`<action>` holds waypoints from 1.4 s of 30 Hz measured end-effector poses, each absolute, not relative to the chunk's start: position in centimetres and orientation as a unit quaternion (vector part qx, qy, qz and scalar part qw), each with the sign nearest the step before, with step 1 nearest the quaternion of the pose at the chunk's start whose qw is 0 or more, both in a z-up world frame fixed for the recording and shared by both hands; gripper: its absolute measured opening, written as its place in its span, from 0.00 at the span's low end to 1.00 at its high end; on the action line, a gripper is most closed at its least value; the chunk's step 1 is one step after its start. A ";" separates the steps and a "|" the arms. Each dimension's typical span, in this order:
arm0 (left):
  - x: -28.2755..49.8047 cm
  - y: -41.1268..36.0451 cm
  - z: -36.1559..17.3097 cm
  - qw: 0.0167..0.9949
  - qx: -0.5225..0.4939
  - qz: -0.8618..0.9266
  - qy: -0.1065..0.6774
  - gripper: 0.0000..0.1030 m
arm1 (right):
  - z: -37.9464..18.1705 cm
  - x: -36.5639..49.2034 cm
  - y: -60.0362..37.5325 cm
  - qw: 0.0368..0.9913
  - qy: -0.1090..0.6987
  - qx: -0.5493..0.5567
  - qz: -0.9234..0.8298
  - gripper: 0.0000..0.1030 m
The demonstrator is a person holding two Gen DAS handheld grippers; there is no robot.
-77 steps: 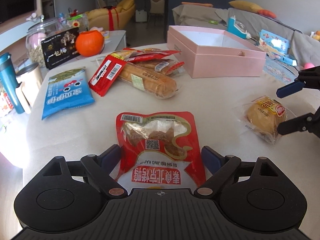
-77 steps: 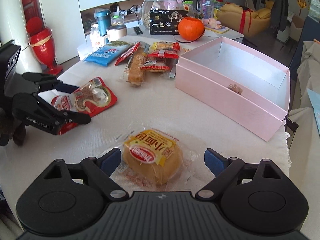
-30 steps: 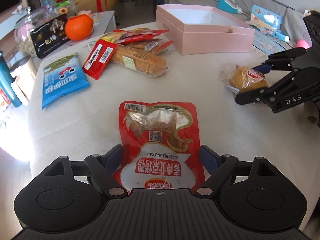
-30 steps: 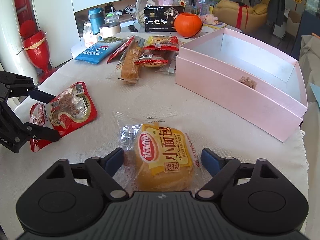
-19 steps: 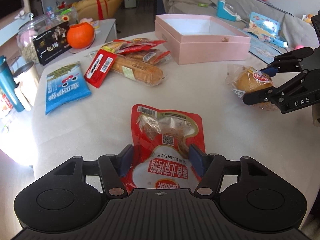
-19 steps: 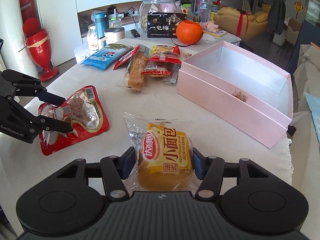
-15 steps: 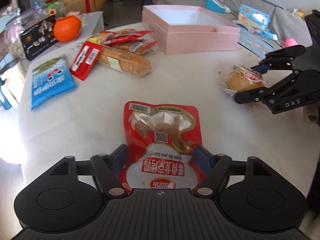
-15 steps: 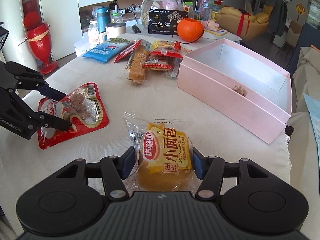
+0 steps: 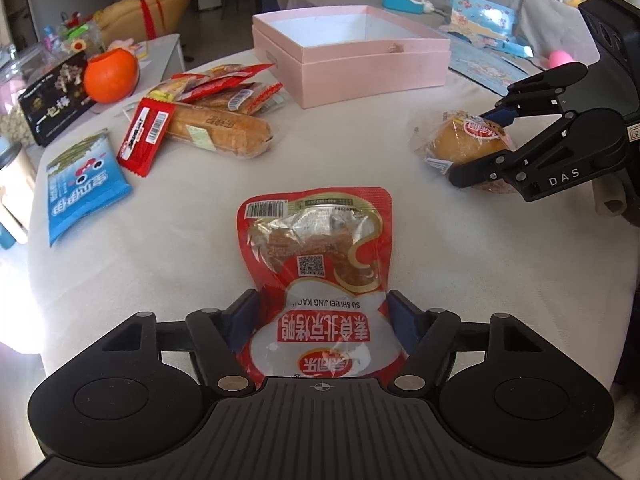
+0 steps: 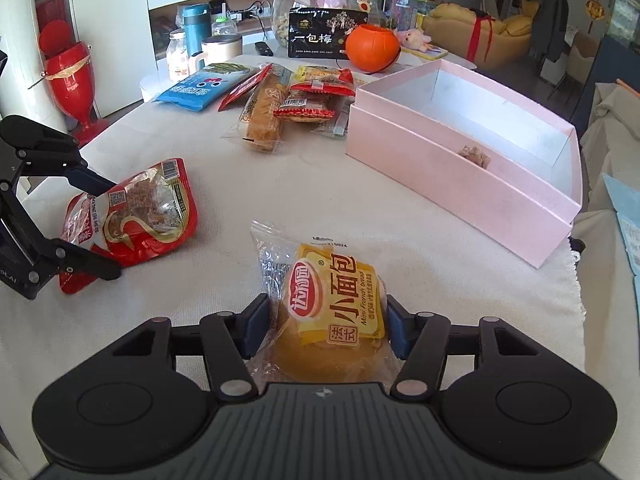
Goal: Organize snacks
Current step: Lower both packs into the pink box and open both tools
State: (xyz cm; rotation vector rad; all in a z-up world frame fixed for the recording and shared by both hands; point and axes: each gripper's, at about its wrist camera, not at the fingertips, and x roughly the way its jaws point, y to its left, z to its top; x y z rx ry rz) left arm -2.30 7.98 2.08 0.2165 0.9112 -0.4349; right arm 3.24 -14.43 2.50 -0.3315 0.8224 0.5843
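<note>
Both grippers have closed in since a second ago, when each packet lay between wide-spread fingers. Now the left gripper [image 9: 322, 316] pinches the near end of the red duck-snack pouch [image 9: 318, 264], its blue pads pressed to the pouch's two sides, and the pouch's far end is tipped up off the cloth in the right wrist view. Over on the other side, the right gripper [image 10: 327, 322] squeezes the small bread packet [image 10: 332, 312] between its pads, near the table's [image 10: 312, 196] near edge. Further out, the open pink box [image 10: 460, 152] sits toward the far right corner of the table, with only a small brownish thing on its inside wall. Beside the box's left end lies the heap of snacks: a long bread loaf [image 9: 222, 128], red wafer packets [image 10: 310, 106], and a blue packet [image 9: 82, 186] at the table's far left edge. Behind them stand an orange pumpkin pot [image 10: 372, 48] and a glass jar [image 10: 312, 4].
</note>
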 end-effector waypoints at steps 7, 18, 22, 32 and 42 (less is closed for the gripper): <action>-1.0 7.3 4.3 0.885 0.060 -0.226 0.402 0.71 | 5.2 3.8 -16.4 0.876 0.379 -0.127 0.268 0.55; 15.7 1.4 18.8 0.918 -0.049 -0.303 0.251 0.87 | 17.1 11.3 -18.9 0.943 0.267 -0.093 0.175 0.58; 22.9 -0.8 14.5 0.908 -0.068 -0.258 0.324 0.87 | 16.2 16.0 -19.0 0.936 0.300 -0.114 0.144 0.86; 24.7 -0.3 8.1 0.884 -0.071 -0.266 0.378 0.85 | 11.0 17.6 -21.2 0.922 0.361 -0.080 0.115 0.86; 20.9 6.2 9.8 0.933 -0.061 -0.186 0.303 0.81 | 9.1 16.1 -19.1 0.917 0.364 -0.111 0.118 0.86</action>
